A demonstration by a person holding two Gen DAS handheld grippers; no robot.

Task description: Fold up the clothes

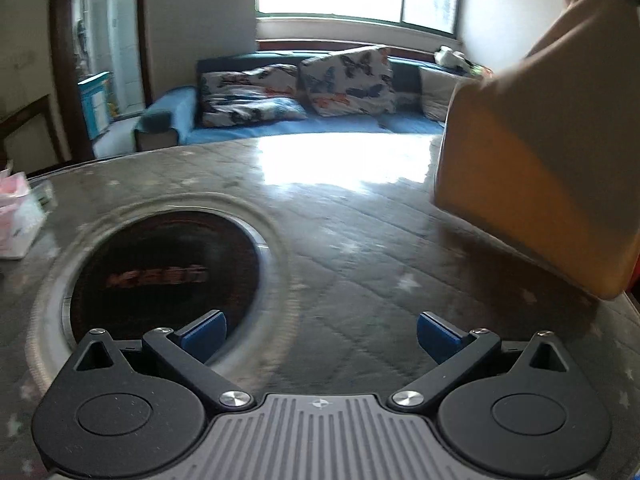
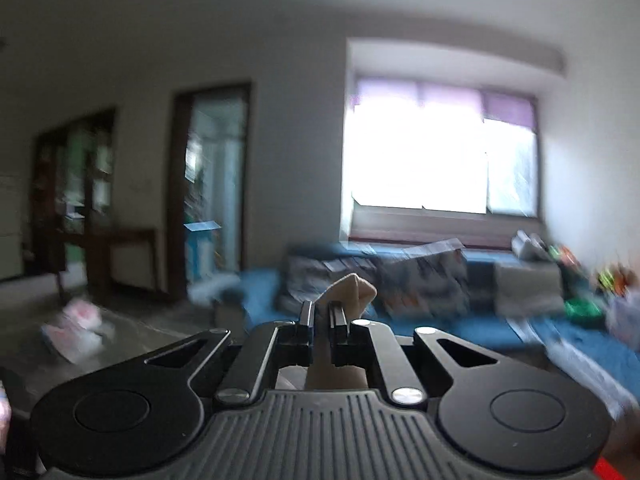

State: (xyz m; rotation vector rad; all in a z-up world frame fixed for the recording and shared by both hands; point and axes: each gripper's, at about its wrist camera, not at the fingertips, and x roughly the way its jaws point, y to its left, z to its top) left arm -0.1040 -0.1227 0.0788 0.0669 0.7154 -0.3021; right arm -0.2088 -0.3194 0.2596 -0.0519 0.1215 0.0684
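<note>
Nearest the lens in the right wrist view, the right gripper (image 2: pixel 322 314) has its two black fingers (image 2: pixel 306 314) drawn almost together, clenched on a bunched fold of the tan garment (image 2: pixel 352 290). Cloth pokes up beyond the fingertips and more of it shows below, between the finger bases. This gripper points nearly level across the room, toward a blue sofa (image 2: pixel 440 332) and a bright window (image 2: pixel 432 160) on the far wall; much of this view is blurred.

Seen from the left wrist, the left gripper (image 1: pixel 321 338) is released: its blue pads (image 1: pixel 206 332) stand wide apart with nothing between them, hovering over the near part of a quilted grey table cover (image 1: pixel 340 232). Just beyond the left pad sits a dark round inset (image 1: pixel 164 272) ringed by a pale rim, with blurred reddish lettering on it.

To the right and farther out, the tan garment (image 1: pixel 552 160) hangs in the air as a broad folded sheet, its upper end rising out of the top right corner and its lower edge near the table cover; whether it touches there I cannot tell. A pink and white packet (image 1: pixel 18 216) lies at the far left edge of the table. Patterned cushions (image 1: pixel 348 80) lean on the sofa behind.
</note>
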